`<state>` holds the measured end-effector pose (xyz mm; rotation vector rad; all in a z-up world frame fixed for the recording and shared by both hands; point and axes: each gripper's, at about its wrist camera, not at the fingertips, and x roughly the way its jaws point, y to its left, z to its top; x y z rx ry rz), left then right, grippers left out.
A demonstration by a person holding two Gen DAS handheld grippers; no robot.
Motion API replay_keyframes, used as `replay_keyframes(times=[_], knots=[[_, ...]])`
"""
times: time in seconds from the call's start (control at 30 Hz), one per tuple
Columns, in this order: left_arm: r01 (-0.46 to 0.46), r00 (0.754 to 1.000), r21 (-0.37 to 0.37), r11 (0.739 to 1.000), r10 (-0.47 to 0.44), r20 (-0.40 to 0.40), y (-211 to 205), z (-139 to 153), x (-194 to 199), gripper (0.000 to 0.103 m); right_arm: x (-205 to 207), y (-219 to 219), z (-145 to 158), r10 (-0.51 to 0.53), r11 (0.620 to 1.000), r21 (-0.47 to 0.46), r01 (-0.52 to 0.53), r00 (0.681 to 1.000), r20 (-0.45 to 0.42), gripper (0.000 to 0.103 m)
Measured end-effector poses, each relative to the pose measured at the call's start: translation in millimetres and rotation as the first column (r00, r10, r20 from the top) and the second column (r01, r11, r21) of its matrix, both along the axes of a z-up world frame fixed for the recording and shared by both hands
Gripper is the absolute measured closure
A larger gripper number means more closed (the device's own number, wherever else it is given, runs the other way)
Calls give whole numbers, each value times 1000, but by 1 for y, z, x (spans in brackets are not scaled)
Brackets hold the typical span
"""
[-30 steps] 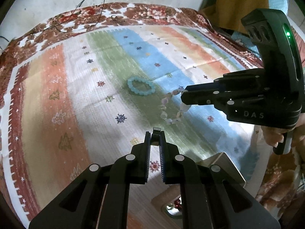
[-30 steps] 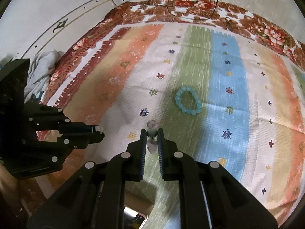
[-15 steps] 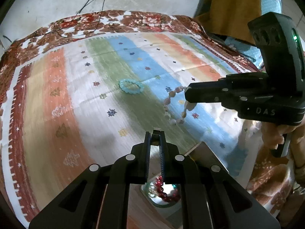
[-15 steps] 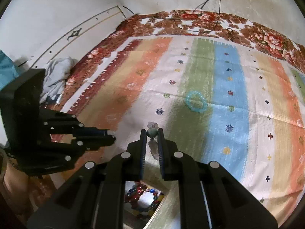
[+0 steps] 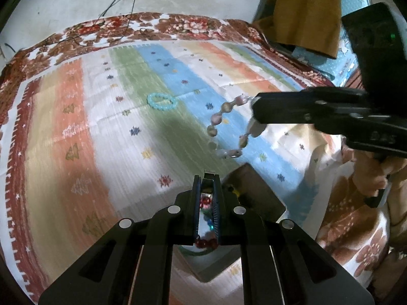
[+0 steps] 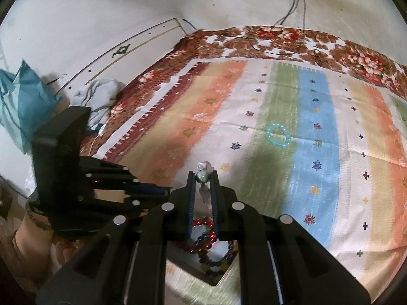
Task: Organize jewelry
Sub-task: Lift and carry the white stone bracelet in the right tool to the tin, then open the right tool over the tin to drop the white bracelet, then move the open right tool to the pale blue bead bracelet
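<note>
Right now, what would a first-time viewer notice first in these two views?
The pale stone bracelet dangling from the right gripper, hanging in the air above the striped cloth. Next, a turquoise bead bracelet lying alone on the green stripe, and the box of red and multicoloured beads below both grippers.

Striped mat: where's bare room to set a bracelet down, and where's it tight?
Free: the orange and tan stripes left of the turquoise bracelet, out to the red border; also the stripes right of it. Tight: the near edge, where the jewelry box, the left gripper and the right gripper with its hanging stone bracelet bunch together.
</note>
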<state>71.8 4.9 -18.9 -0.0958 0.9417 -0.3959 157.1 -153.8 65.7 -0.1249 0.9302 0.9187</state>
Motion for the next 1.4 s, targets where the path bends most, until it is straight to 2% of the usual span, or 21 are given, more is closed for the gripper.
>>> replay_keyframes(times=[0.2,0.33,0.4,0.43,0.47,0.5,0.6,0.77,0.9,1.03,1.2,1.3,1.37,1.4], knots=[[-14,1000,-11,1000,14,-15,-1,-6,-14,94,-18,-7,-4,4,1000,9,-4,1000,-13,90],[-15,999,-7,1000,14,-32,-5,-13,-21,94,-26,-12,-11,17,999,32,-15,998,-57,90],[-7,999,6,1000,8,-40,-9,-17,-23,90,-30,-13,-14,29,999,31,-27,997,-70,90],[-9,999,11,1000,9,-39,-10,-17,-24,81,-32,-12,-17,37,999,25,-35,996,-82,90],[-12,999,14,1000,12,-38,-10,-17,-24,77,-33,-13,-19,34,999,20,-32,996,-85,90],[-17,999,12,1000,17,-36,-8,-16,-24,77,-34,-12,-21,32,999,13,-31,996,-86,88],[-49,998,-2,999,49,-28,1,-13,-23,74,-31,-13,-24,17,1000,0,-18,996,-89,68],[-91,995,-9,996,91,-29,14,-14,-21,71,-20,-20,-29,-37,999,-12,36,994,-104,64],[-144,990,50,988,144,5,16,-12,-19,69,-14,-21,-31,-48,999,-8,48,992,-118,55],[-195,981,89,977,193,37,20,-10,-17,52,-6,-22,-32,-68,997,9,70,988,-139,49],[-218,976,113,969,215,35,23,-12,-12,44,0,-24,-33,-112,994,-12,112,986,-121,42],[-227,974,125,966,224,37,22,-14,-7,38,9,-25,-34,-150,989,-33,147,983,-103,34],[-225,974,136,965,222,34,20,-16,-3,29,16,-28,-36,-166,986,-11,166,975,-146,33],[-222,975,142,965,219,32,20,-16,-2,28,20,-30,-38,-172,985,1,174,971,-168,31]])
